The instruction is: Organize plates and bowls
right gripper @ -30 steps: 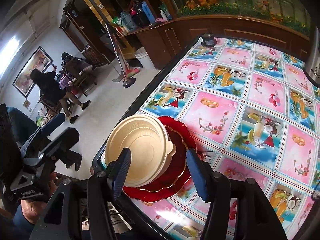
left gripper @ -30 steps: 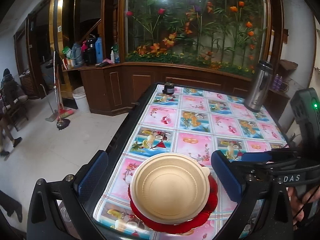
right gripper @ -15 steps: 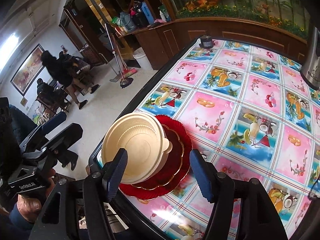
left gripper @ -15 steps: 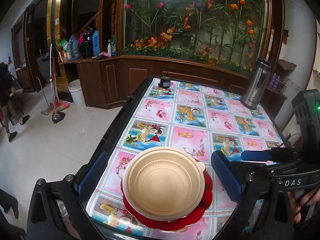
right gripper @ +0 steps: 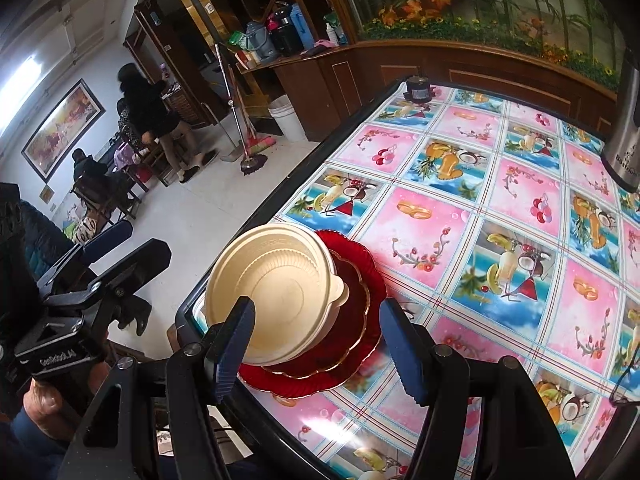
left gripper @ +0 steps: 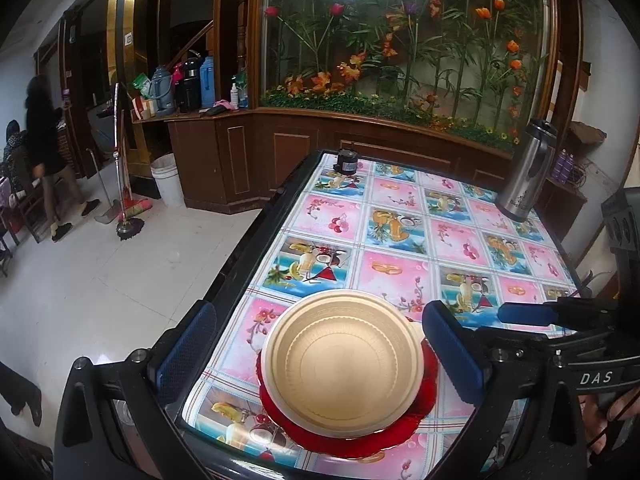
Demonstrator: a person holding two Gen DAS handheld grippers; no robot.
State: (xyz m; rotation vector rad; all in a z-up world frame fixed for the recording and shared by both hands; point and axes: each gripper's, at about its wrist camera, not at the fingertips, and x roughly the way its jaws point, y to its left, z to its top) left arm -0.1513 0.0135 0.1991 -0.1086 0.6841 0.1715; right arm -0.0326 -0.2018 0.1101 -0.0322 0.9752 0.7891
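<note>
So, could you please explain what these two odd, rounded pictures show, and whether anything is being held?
Each picture comes from a fisheye camera on a hand-held two-finger gripper; a person carries one in each hand. The left gripper and right gripper both stand open, holding nothing; the right jaws have just been opening. On the patterned table a beige bowl sits on stacked red plates near the corner. A steel flask and a small dark jar stand farther off.

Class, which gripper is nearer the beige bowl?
Probably right: right gripper, jaws just opening and empty, sits at the bowl's near rim; left gripper stands off its other side.
</note>
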